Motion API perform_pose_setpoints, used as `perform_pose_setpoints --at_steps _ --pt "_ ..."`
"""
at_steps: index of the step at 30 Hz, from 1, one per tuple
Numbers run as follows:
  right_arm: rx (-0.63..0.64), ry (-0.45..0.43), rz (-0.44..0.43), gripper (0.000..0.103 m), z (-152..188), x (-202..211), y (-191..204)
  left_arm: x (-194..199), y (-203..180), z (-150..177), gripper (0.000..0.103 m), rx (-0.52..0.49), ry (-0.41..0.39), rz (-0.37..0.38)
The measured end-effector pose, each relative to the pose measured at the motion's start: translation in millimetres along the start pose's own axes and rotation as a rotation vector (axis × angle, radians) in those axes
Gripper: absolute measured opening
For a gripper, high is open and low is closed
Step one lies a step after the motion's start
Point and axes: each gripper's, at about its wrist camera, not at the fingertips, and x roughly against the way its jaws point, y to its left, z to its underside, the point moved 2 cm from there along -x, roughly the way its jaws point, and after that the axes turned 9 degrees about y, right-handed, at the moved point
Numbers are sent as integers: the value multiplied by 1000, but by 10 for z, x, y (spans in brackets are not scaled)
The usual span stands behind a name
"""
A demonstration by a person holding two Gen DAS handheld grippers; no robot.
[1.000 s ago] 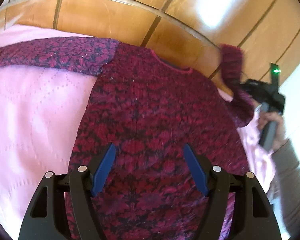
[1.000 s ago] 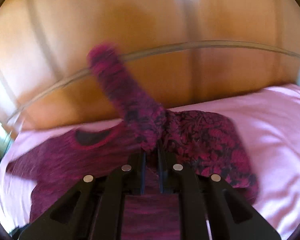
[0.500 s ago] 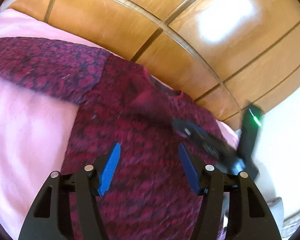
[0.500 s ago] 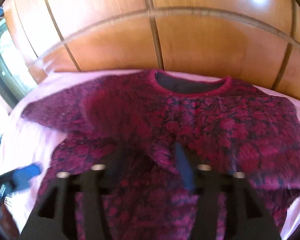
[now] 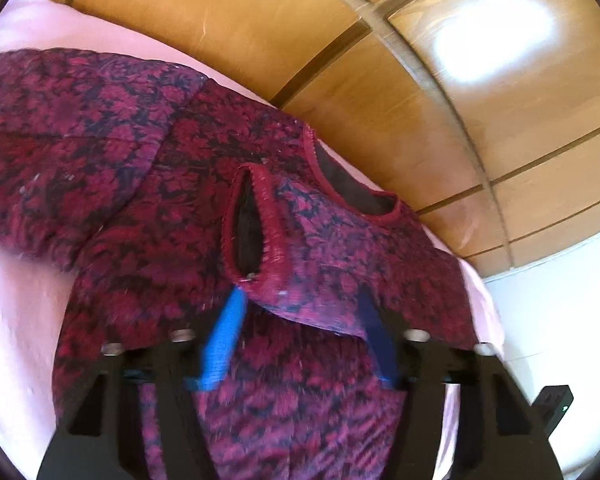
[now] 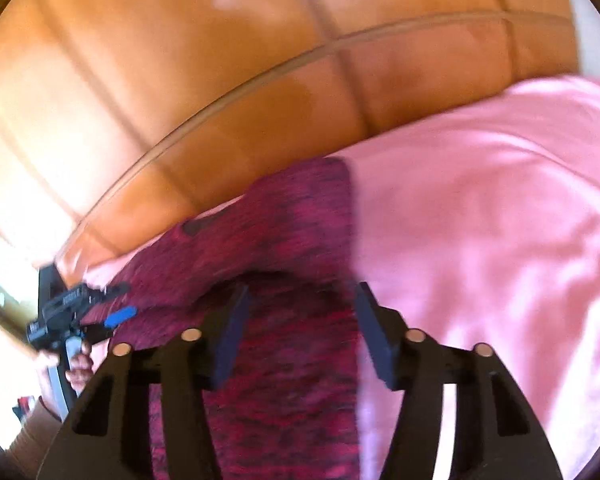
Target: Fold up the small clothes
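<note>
1. Crimson and black knit sweater (image 5: 148, 184) is lying spread on the pink bedcover (image 5: 16, 320), its neckline (image 5: 352, 196) towards the wooden headboard (image 5: 260, 28).
2. From the left wrist view, the left gripper (image 5: 300, 320) is pointing down at a slant over the middle of the sweater body. One sleeve (image 5: 300, 264) is lying folded across the chest, and its open cuff (image 5: 252, 224) is resting just beyond the blue fingers (image 5: 224, 340).
3. Its jaws have just been closing, but they are standing apart with a gap. The edge of the folded sleeve is lying between the fingertips, and the pads are not pressing on it, so this claw is released.
4. From the right wrist view, which is blurred, the right gripper (image 6: 300, 320) is tilting steeply down over the sweater's side edge (image 6: 292, 240), where knit meets bedcover (image 6: 480, 220).
5. Its jaws have just been closing a little, yet they are standing apart and nothing is clamped between them.
6. At the left of this view, a hand (image 6: 78, 364) is holding the left gripper (image 6: 120, 316) above the sweater.
</note>
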Motion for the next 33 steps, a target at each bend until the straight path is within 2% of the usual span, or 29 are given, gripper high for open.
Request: perform_pose_setpoints --at_steps 2,5,9,14,16,19,24,27,29,31,32,33 --pt "-34 -10 -9 42 -82 42 -98 -35 -42 -64 13 -24 0 -33" --pt "-17 -9 -9 38 -170 -38 -23 149 -129 -84 10 -56 -75 -45" --pt "58 39 26 35 -224 -331 191 422 -86 -67 10 -77 -146 -69" --pt "160 103 221 30 -154 -846 280 320 132 32 10 -93 -97 -187" --pt "184 73 249 30 -99 -875 287 148 288 81 10 -79 -55 -224" --pt "237 69 306 30 -70 -856 361 88 342 138 10 -90 -74 -238" --pt "256 85 359 35 -168 -797 525 219 266 191 10 -112 -106 -255" --pt "276 30 317 45 -288 -741 818 188 216 176 10 -110 -107 -258" --pt "313 34 322 51 -353 -846 984 192 209 145 10 -111 -112 -253" --pt "330 67 332 51 -399 -1056 1083 197 205 107 10 -119 -116 -257" --pt "328 94 346 52 -410 -1200 1093 188 219 91 13 -120 -112 -261" --pt "327 110 360 52 -387 -1279 1082 191 259 64 25 -115 -111 -274"
